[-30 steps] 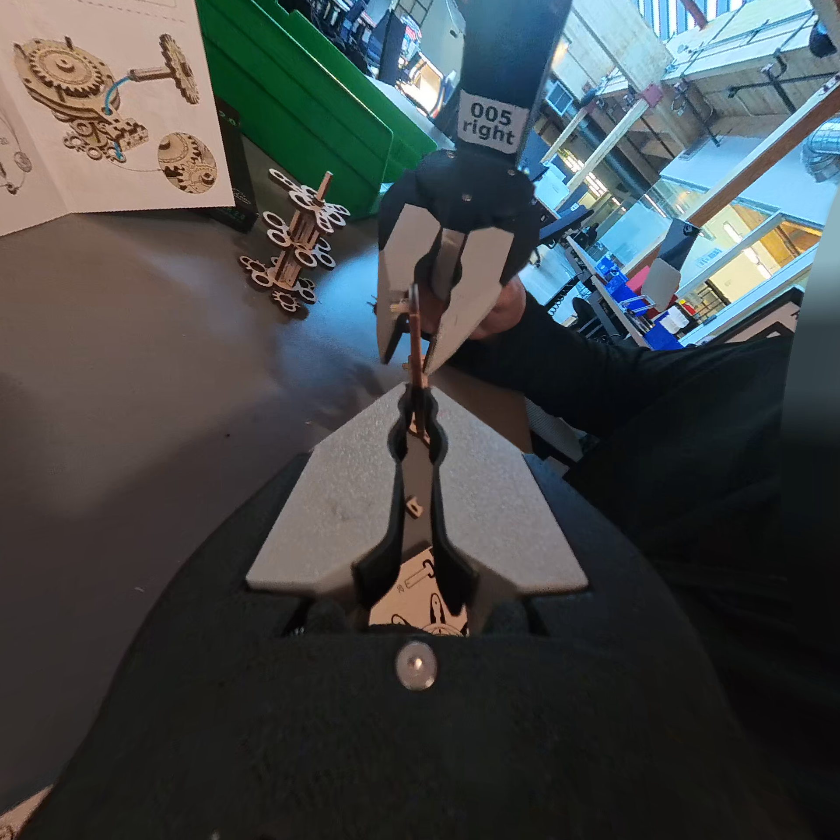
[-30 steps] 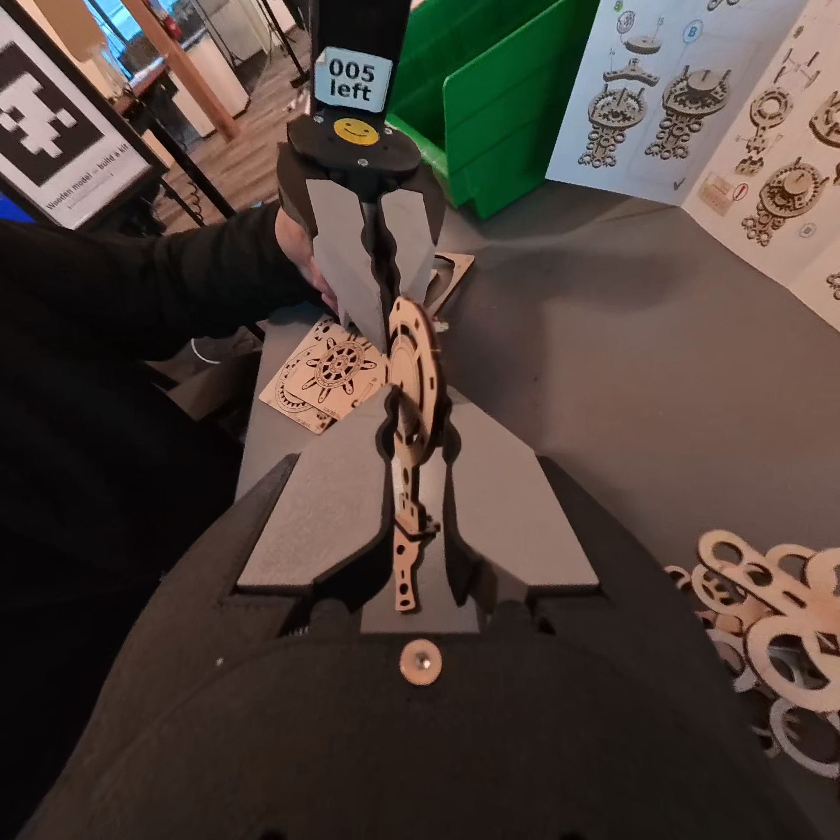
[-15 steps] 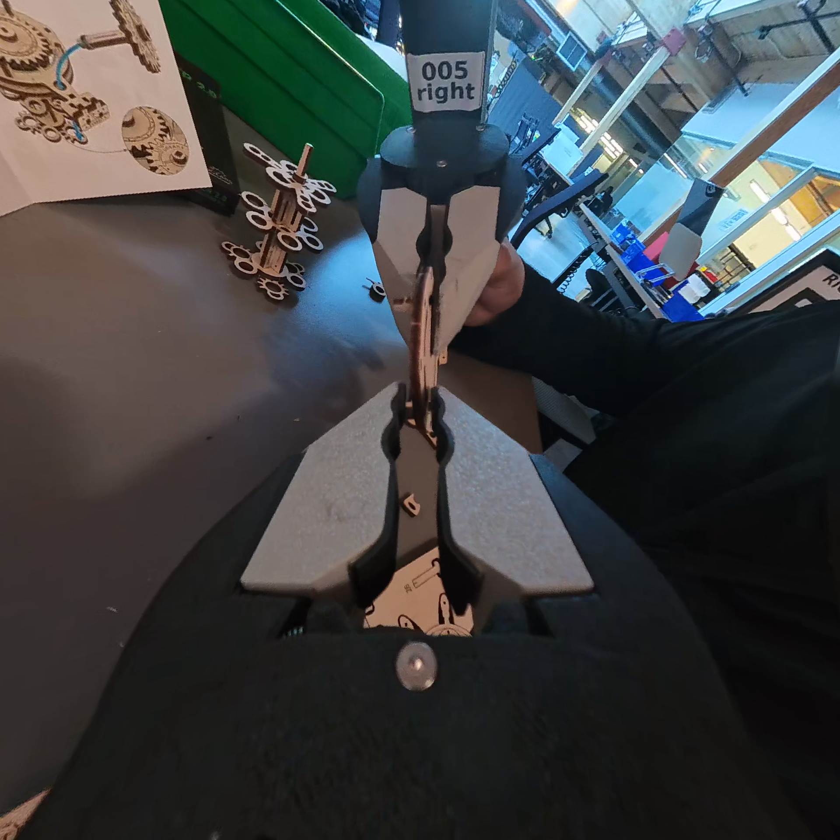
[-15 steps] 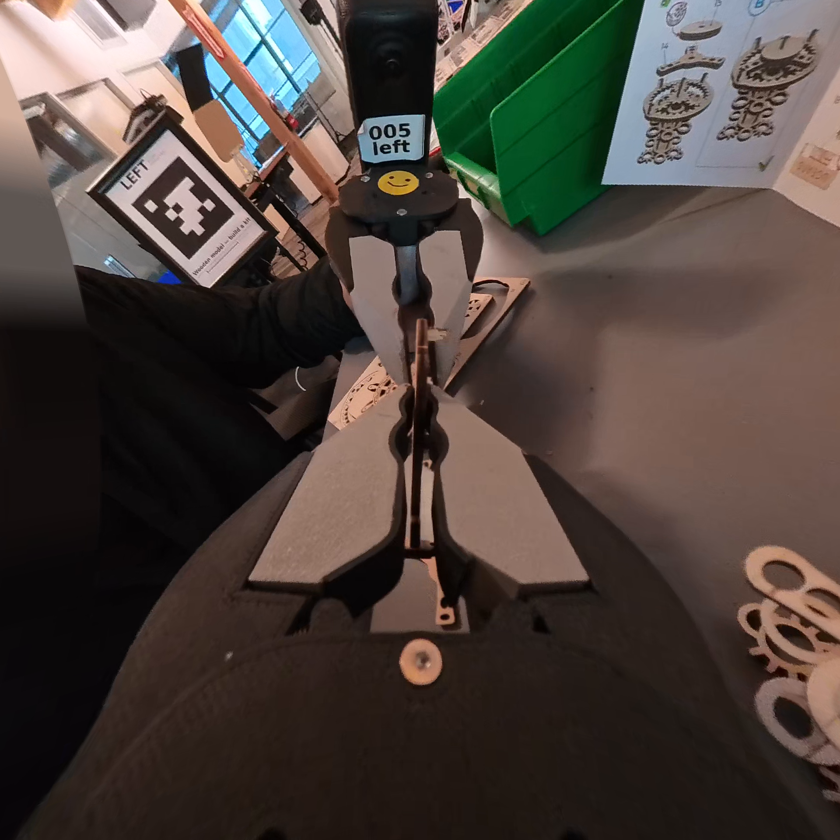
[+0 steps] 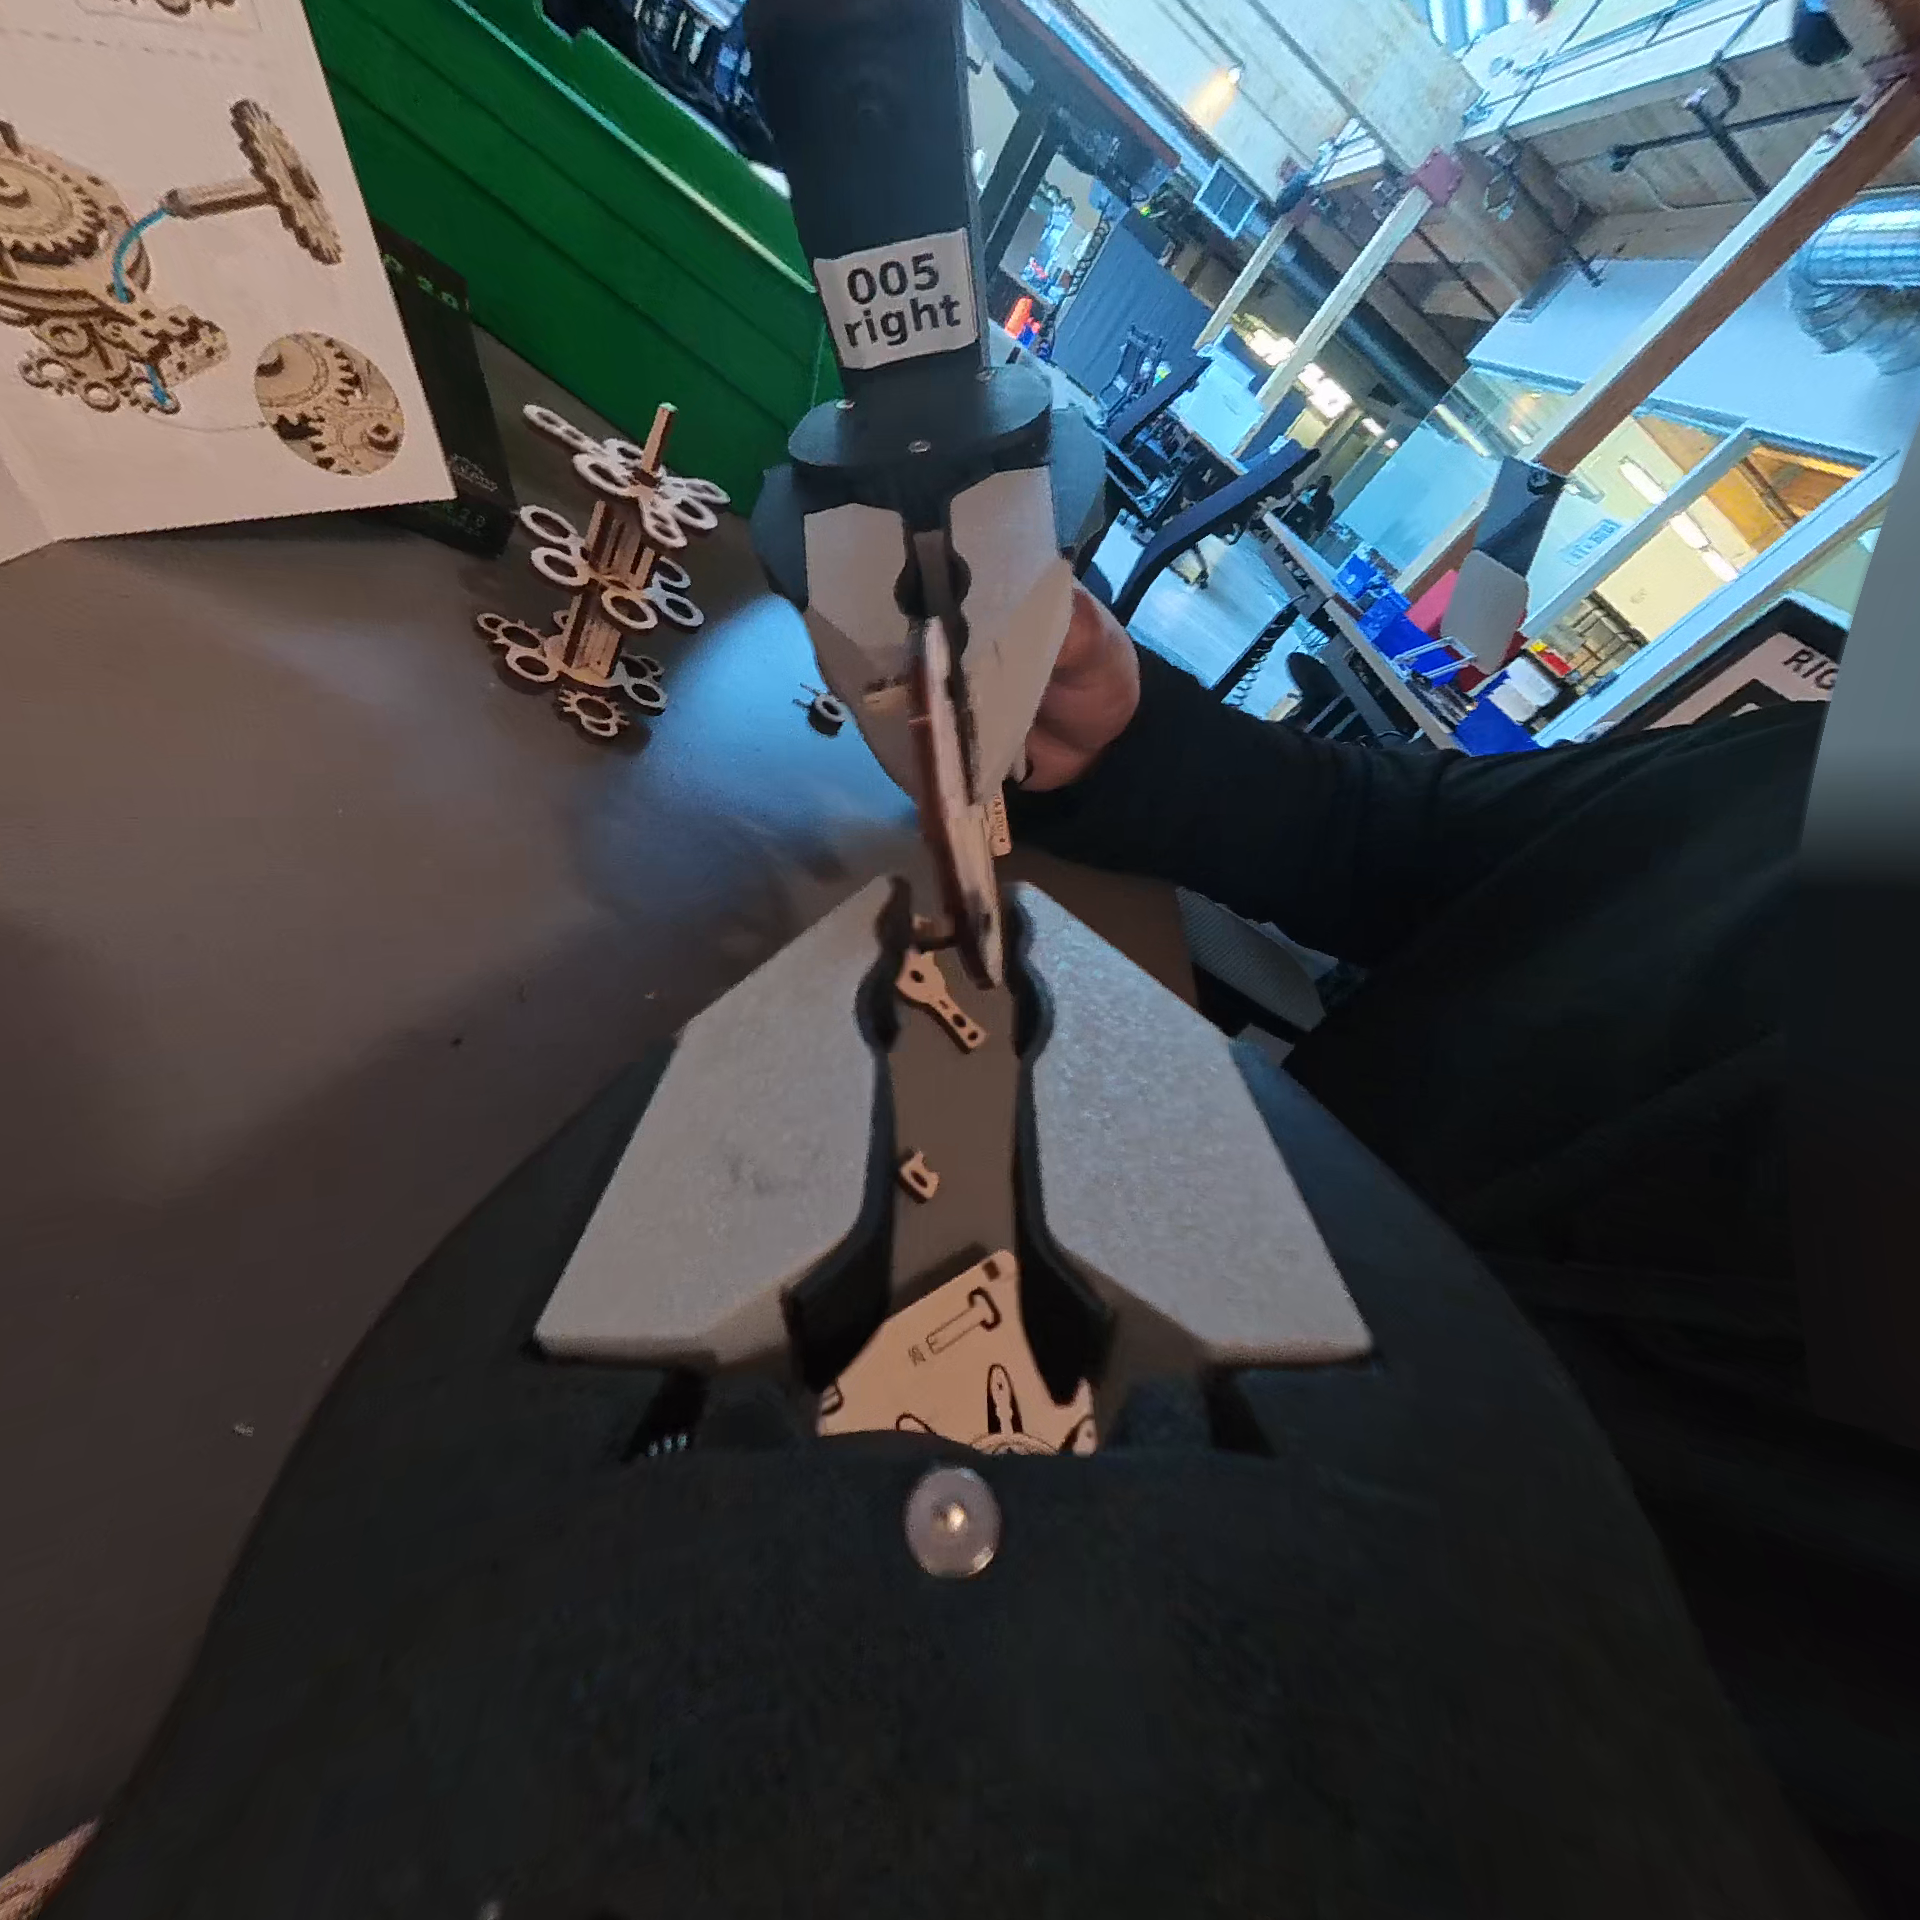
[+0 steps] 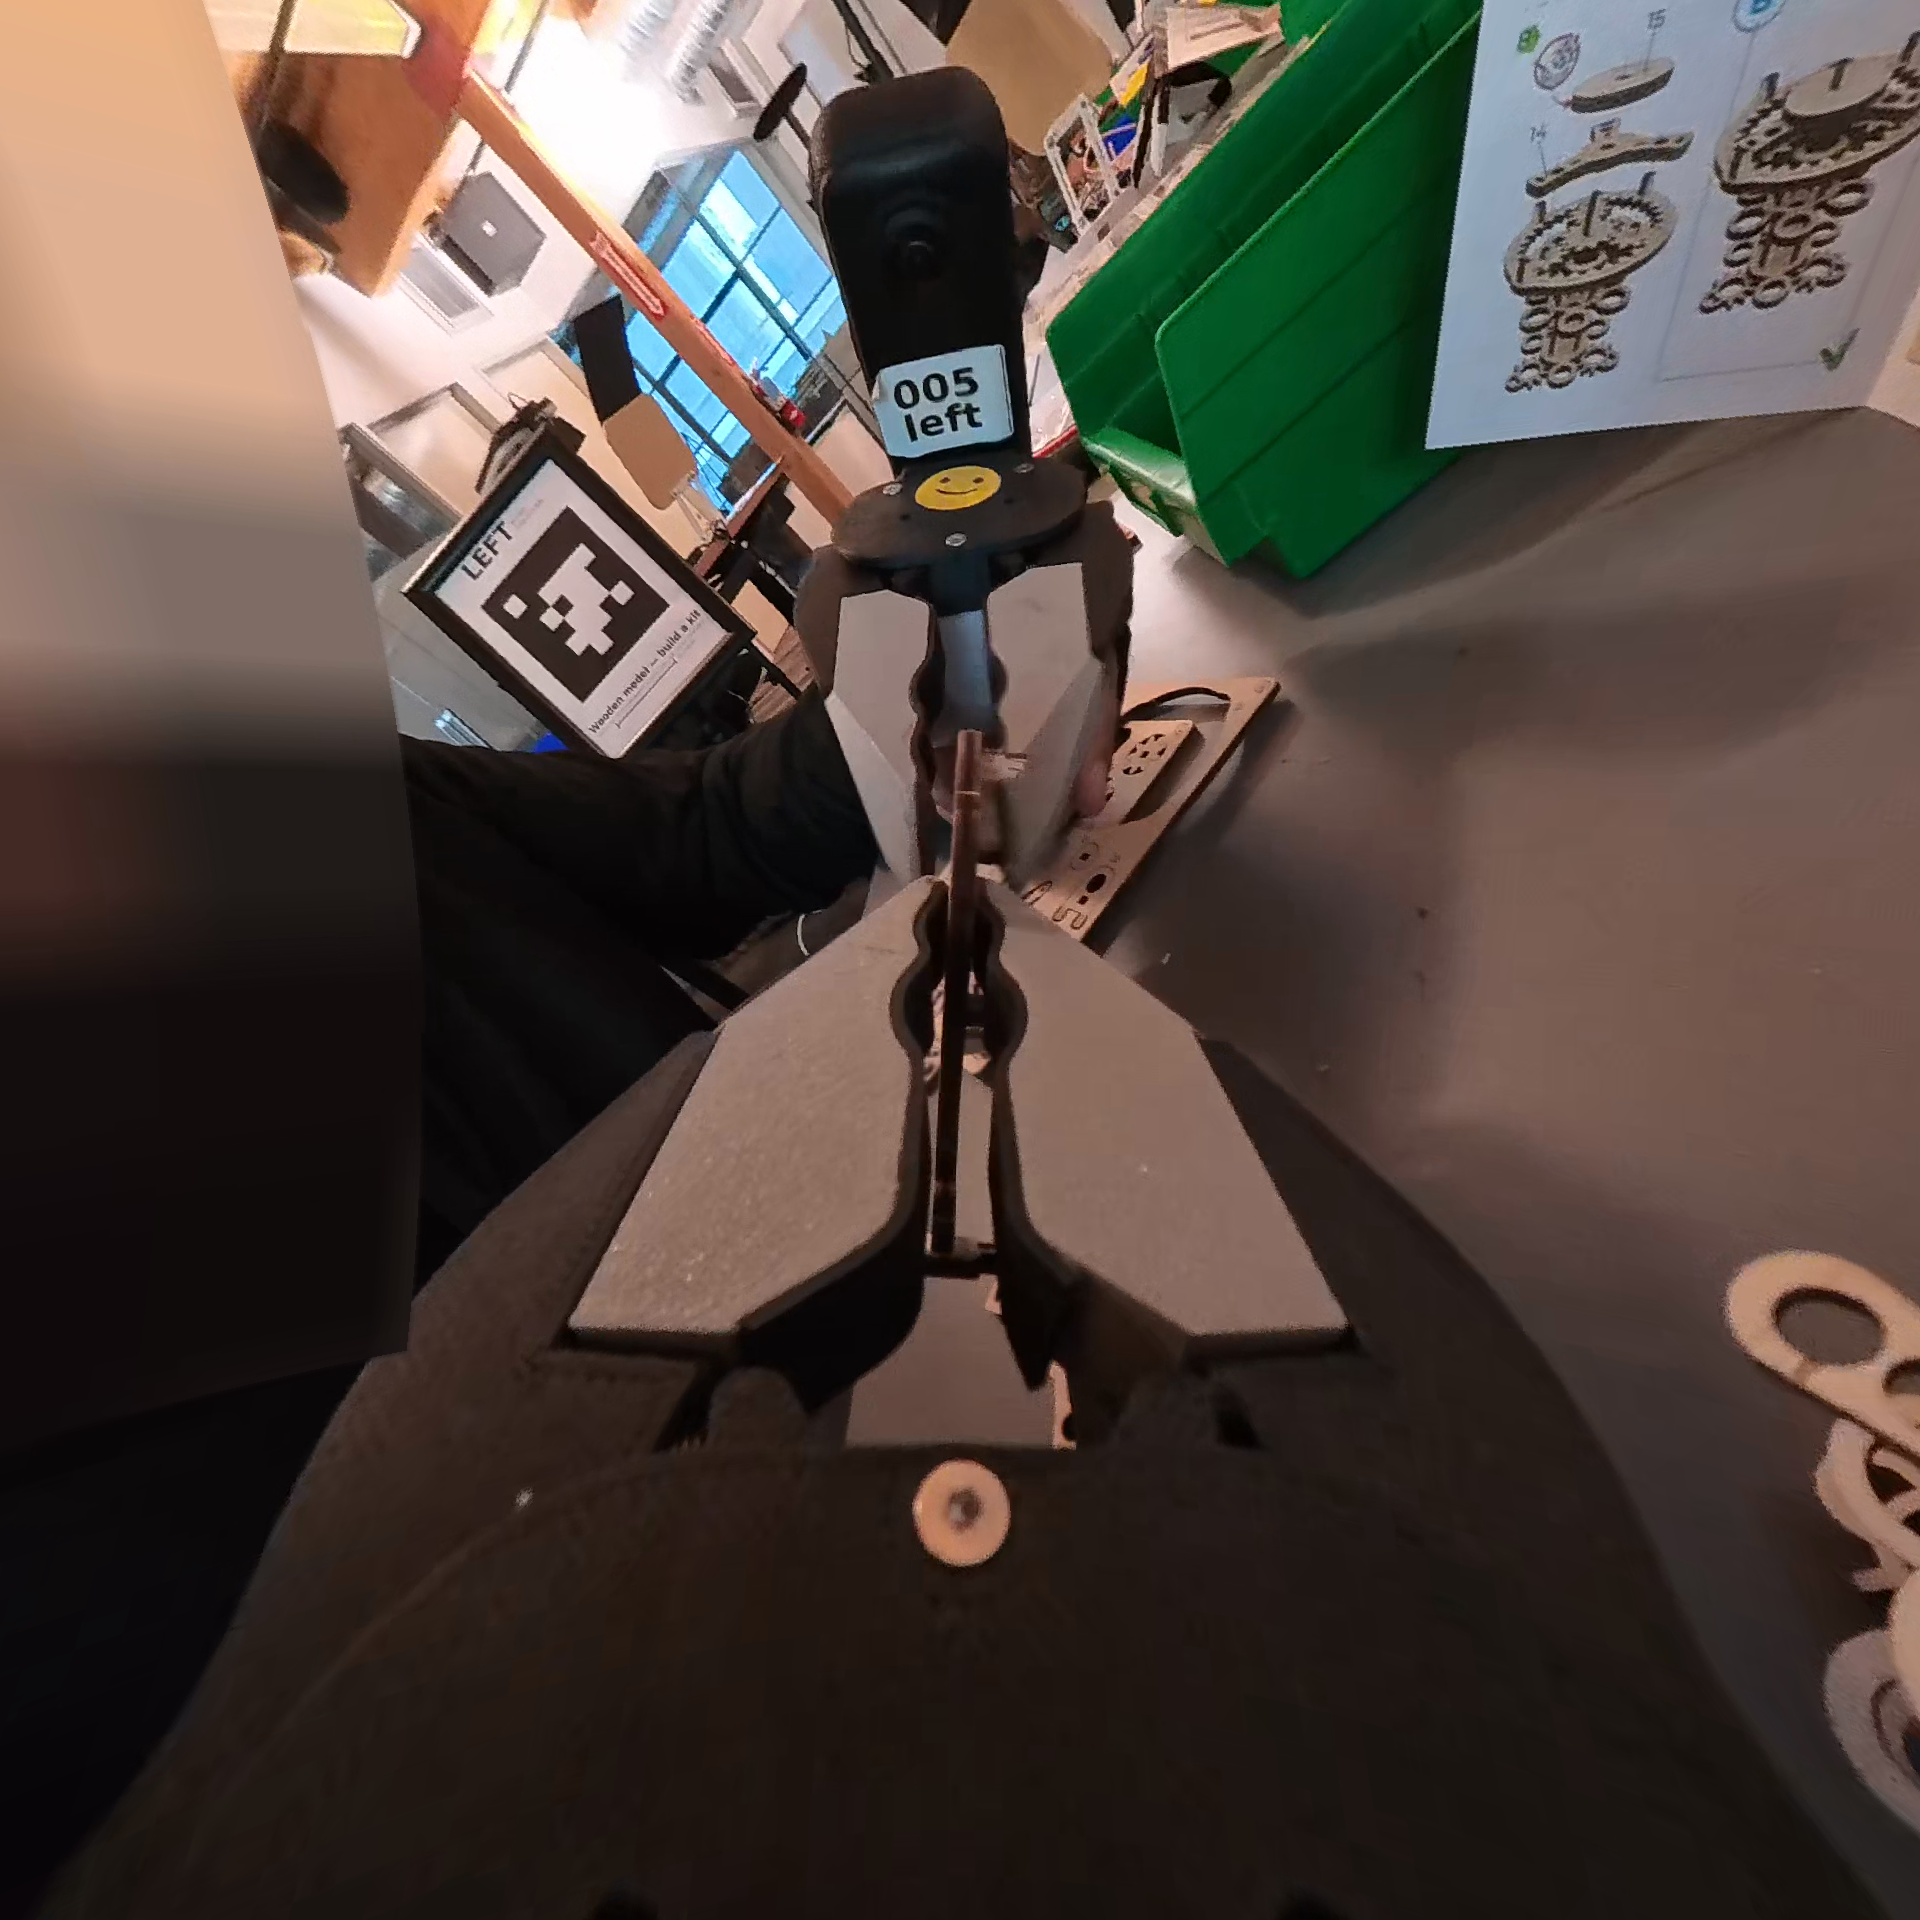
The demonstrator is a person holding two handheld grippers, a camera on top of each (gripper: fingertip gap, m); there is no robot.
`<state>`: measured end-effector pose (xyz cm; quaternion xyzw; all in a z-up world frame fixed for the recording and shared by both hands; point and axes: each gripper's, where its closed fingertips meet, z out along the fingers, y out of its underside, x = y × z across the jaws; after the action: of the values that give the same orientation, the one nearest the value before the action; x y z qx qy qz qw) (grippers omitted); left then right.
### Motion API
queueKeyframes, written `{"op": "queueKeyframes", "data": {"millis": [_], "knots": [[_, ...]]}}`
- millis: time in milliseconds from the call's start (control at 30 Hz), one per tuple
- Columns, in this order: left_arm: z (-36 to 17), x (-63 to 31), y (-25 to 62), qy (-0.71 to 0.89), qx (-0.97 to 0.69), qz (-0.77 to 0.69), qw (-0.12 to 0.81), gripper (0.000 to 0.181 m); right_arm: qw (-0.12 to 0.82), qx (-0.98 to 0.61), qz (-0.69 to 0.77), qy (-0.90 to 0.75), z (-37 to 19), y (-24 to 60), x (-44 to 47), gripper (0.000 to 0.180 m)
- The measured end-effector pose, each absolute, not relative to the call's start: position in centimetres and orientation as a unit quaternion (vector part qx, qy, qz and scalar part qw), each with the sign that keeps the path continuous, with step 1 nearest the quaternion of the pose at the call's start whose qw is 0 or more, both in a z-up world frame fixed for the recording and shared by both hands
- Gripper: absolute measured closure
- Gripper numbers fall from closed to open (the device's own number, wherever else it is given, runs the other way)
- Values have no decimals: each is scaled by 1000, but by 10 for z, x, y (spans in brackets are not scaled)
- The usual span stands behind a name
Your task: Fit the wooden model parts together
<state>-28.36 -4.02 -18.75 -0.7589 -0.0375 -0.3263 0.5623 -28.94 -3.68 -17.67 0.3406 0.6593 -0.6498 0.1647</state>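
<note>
My right gripper (image 6: 958, 904) is shut on a thin round wooden disc (image 6: 953, 1039), seen edge-on and held in the air above the grey table. In the left wrist view the disc (image 5: 961, 821) leans out of the right gripper (image 5: 940, 748) and its lower edge reaches between my left gripper's (image 5: 954, 909) tips. The left jaws stand slightly apart, with a gap on both sides of the disc. A small wooden lever piece (image 5: 940, 997) hangs from the disc's underside. The left gripper (image 6: 966, 831) faces the right one head-on.
A wooden ring tower (image 5: 608, 582) stands at the back beside green bins (image 5: 582, 208) and an instruction sheet (image 5: 187, 260). A cut-out part sheet (image 5: 956, 1351) lies under the left gripper. Small loose parts (image 5: 826, 709) lie on the table. Wooden rings (image 6: 1849, 1351) lie at the right. My two grippers' fingertips are within a few centimetres of each other. The small wooden lever piece (image 5: 940, 997) is about 10 cm from my left fingertips.
The left jaws have spread a little off the disc. The disc has tilted, and the lever piece now shows beneath it. The right gripper still holds the disc.
</note>
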Motion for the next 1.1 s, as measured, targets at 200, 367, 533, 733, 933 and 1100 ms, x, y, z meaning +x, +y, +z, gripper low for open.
{"op": "queueKeyframes", "data": {"millis": [200, 367, 533, 733, 933, 1100], "knots": [[-194, -283, -38, -25, -775, -300, 555, 170, 154, 352, -678, 626, -164, -23, -296, 180], [-190, -280, -37, -27, -765, -313, 562, 165, 133, 369, -673, 627, -170, -22, -303, 180], [-187, -280, -37, -38, -753, -334, 565, 170, 153, 367, -681, 615, -169, -24, -302, 180], [-189, -282, -33, -50, -756, -326, 566, 180, 157, 358, -668, 634, -175, -36, -298, 180], [-190, -283, -33, -55, -755, -330, 564, 180, 128, 358, -660, 648, -176, -35, -299, 180], [-188, -285, -34, -57, -751, -331, 568, 179, 104, 354, -652, 662, -176, -36, -298, 180]]}}
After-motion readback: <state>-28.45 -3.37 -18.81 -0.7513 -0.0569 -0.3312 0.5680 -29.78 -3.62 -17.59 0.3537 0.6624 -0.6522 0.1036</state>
